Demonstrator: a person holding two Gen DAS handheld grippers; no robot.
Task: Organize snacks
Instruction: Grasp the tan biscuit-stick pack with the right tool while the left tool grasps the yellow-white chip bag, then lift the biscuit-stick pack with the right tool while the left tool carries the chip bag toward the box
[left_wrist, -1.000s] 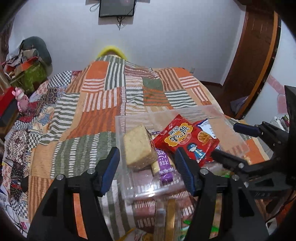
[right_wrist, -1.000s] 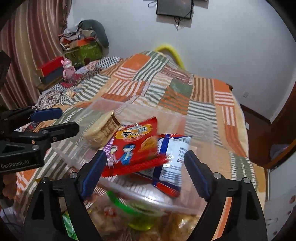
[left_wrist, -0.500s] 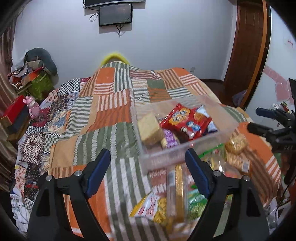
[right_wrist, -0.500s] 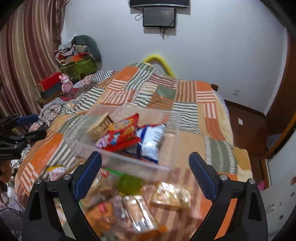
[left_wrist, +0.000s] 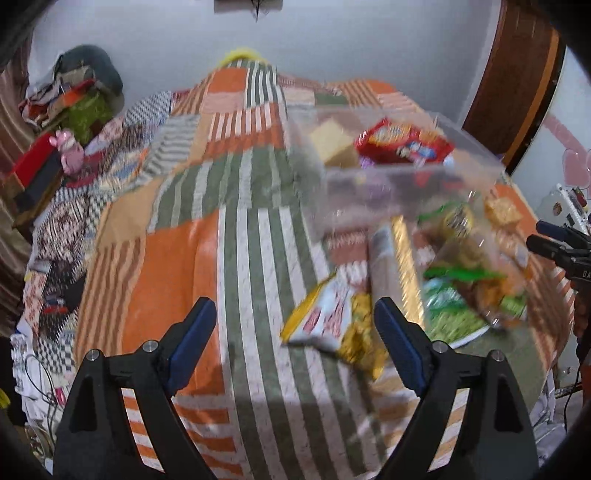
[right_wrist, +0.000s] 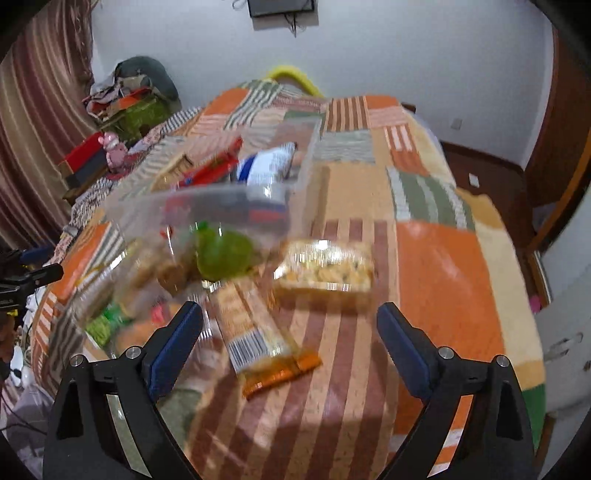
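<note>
the left hand-held gripper (left_wrist: 291, 332) and right hand-held gripper (right_wrist: 290, 330) were wide and held nothing. the snacks (right_wrist: 255, 332) lay by the bed's (left_wrist: 243, 258) near edge, beside a clear box (left_wrist: 399, 177). bare quilt lay left.

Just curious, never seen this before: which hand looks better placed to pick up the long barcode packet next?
Right. The barcode packet lies between the open right tongs, while the open left tongs face striped bedspread.

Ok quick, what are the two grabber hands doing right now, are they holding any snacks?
Left gripper: open, holding nothing, above the patchwork quilt.
Right gripper: open, holding nothing; a long snack packet lies below it.
</note>
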